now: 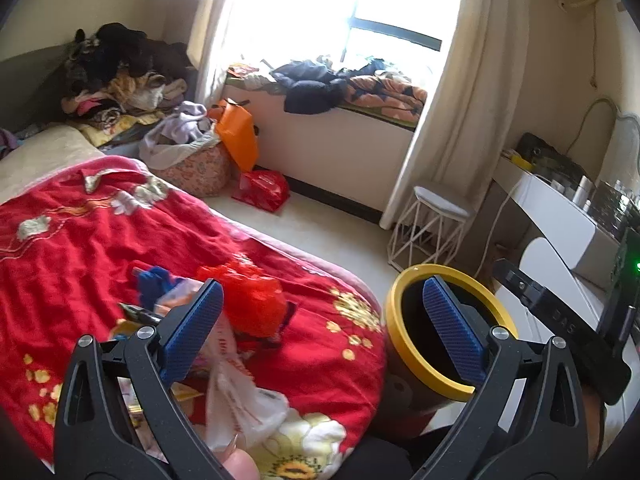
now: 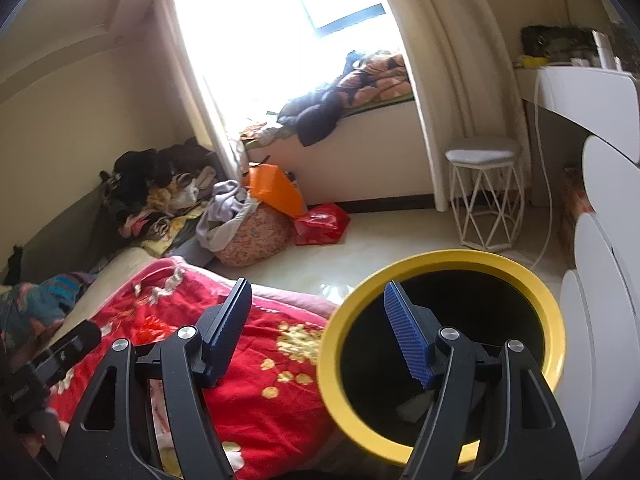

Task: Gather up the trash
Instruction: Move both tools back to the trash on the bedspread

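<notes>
Both grippers' jaws stand open, empty; the left gripper (image 1: 326, 332) is nearer the bed's trash pile (image 1: 244, 308), the bin (image 2: 440, 356) to its right.

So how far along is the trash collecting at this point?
Done: something dark already lies inside the yellow-rimmed bin. In hand: nothing; left gripper and right gripper are both open and empty. Left: red plastic bag, white bag and wrappers on the red blanket.

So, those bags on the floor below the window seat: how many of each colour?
Orange bag: 1
Red bag: 1
Floral bag, stuffed with clothes: 1
Total: 3
</notes>
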Demonstrator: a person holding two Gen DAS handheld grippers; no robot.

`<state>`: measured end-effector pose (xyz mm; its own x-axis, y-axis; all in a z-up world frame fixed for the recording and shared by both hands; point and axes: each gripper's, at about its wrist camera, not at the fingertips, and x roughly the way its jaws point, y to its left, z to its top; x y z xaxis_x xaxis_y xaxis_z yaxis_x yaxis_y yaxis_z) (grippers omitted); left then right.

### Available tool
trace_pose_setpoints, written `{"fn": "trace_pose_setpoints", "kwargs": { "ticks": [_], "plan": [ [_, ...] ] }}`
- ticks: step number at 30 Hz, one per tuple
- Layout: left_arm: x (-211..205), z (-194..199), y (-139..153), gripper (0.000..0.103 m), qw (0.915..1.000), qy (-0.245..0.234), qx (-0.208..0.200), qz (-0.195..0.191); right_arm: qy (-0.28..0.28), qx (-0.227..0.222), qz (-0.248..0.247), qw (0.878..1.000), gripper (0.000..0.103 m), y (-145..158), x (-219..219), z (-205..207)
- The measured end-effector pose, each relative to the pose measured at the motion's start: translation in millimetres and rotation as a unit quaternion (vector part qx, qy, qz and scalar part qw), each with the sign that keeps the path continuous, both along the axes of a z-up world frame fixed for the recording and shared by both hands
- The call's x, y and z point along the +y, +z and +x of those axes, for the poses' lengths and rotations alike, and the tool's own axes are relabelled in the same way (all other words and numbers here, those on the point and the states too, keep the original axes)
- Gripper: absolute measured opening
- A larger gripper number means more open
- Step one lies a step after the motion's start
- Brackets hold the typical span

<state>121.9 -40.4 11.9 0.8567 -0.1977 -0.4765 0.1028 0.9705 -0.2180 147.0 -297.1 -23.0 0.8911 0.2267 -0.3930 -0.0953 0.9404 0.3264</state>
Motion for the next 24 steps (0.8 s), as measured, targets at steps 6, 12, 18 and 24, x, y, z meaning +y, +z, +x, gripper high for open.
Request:
{"fn": "trace_pose_setpoints", "kwargs": {
  "ticks": [6, 12, 18, 24],
  "plan": [
    [20, -4, 2, 0.092, 0.9997, 0.025, -0.006, 0.000, 0.035, -0.008, -0.010, 0.999, 0.069, 6, 22, -3],
    [40, -9, 2, 0.092, 0.9989, 0.046, -0.007, 0.007, 0.073, -0.010, -0.026, 0.997, 0.069, 8, 50, -5],
    [62, -13, -2, 0.092, 0.9977, 0.067, -0.001, 0.008, 0.108, -0.012, -0.042, 0.993, 0.069, 7, 76, -8],
    [86, -20, -9, 0.092, 0.9958, 0.091, 0.010, 0.009, 0.145, -0.007, -0.054, 0.988, 0.069, 4, 98, -6]
  ]
}}
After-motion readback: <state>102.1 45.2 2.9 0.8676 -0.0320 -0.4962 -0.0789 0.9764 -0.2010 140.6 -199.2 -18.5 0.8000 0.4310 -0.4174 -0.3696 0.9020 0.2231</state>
